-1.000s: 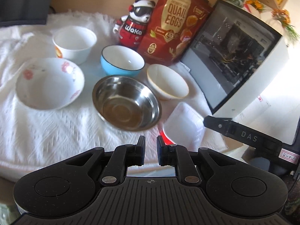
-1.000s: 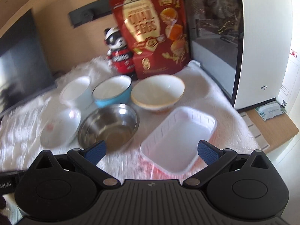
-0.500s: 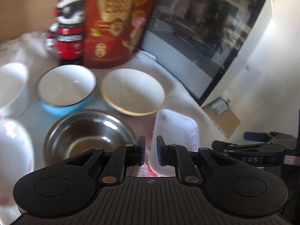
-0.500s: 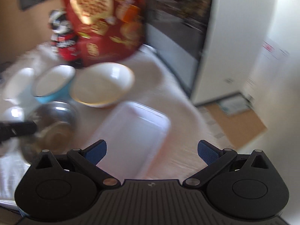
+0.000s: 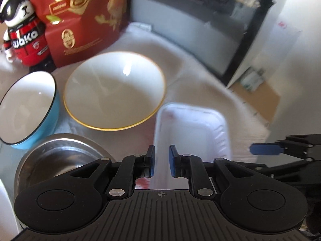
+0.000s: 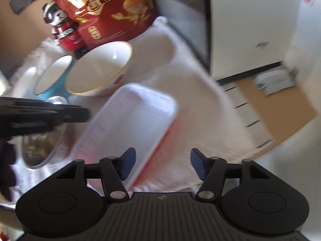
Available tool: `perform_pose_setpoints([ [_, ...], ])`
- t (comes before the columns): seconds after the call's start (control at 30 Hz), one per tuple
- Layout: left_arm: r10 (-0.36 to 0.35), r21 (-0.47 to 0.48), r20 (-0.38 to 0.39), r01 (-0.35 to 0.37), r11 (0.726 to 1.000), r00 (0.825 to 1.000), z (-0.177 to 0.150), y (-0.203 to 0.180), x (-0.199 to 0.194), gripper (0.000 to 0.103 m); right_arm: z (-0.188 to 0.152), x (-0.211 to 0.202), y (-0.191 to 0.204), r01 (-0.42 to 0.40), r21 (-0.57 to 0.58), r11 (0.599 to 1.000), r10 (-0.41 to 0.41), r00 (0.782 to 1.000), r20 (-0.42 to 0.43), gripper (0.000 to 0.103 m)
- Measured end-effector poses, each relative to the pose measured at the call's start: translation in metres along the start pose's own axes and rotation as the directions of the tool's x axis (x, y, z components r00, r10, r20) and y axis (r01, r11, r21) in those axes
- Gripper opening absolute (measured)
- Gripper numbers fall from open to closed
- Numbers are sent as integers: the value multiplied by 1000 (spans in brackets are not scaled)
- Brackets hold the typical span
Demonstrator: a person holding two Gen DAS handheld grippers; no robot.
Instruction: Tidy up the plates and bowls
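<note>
White cloth [image 5: 200, 84] under all items. Tray [image 5: 192, 132], white foam, is landmark. Steel bowl [image 5: 60, 156] left of tray. Gold-rimmed bowl [image 5: 114, 88] behind tray, touching its far corner; blue bowl [image 5: 26, 108] further left. Red bag [image 5: 80, 16], panda figure [image 5: 22, 26] well behind. Left gripper [image 5: 160, 161]: fingers nearly together, narrow gap, over tray's near-left edge, nothing pinched. Right gripper [image 6: 162, 165]: fingers spread wide, straddling tray's near-right rim.

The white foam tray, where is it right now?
The white foam tray lies on the white cloth just ahead of the left gripper, right of the gold-rimmed bowl.
</note>
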State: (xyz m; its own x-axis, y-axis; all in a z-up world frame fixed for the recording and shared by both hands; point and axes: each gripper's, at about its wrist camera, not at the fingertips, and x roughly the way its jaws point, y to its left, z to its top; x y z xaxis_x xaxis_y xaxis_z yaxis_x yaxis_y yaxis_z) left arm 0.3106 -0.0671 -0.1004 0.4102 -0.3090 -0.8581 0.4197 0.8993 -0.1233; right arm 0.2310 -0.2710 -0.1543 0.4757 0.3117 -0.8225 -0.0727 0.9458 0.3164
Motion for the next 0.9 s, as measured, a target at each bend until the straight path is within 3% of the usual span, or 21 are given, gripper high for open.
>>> perform_pose_setpoints([
  [0.2, 44, -20, -80, -46, 999, 996, 5, 0, 26, 18, 9, 21, -13, -101, 63, 993, 106, 991, -83, 55],
  [0.33, -15, -125, -98, 3, 992, 995, 7, 0, 32, 21, 19, 35, -26, -177, 145, 973, 196, 972, -131, 40],
  [0.4, -47, -184, -93, 29, 983, 995, 8, -3, 35, 22, 30, 38, -34, -220, 177, 959, 245, 961, -131, 40],
  [0.53, -112, -344, -68, 82, 935, 991, 8, -8, 43, 22, 54, 32, -51, -195, 133, 972, 205, 976, -67, 40],
  [0.7, -170, -448, -41, 134, 884, 985, 7, -16, 55, 22, 80, 43, -64, -147, 50, 988, 150, 988, -44, 41],
  [0.9, -172, -485, -12, 145, 862, 985, 3, -13, 53, 22, 90, 56, -72, -126, 3, 992, 126, 991, -41, 41],
])
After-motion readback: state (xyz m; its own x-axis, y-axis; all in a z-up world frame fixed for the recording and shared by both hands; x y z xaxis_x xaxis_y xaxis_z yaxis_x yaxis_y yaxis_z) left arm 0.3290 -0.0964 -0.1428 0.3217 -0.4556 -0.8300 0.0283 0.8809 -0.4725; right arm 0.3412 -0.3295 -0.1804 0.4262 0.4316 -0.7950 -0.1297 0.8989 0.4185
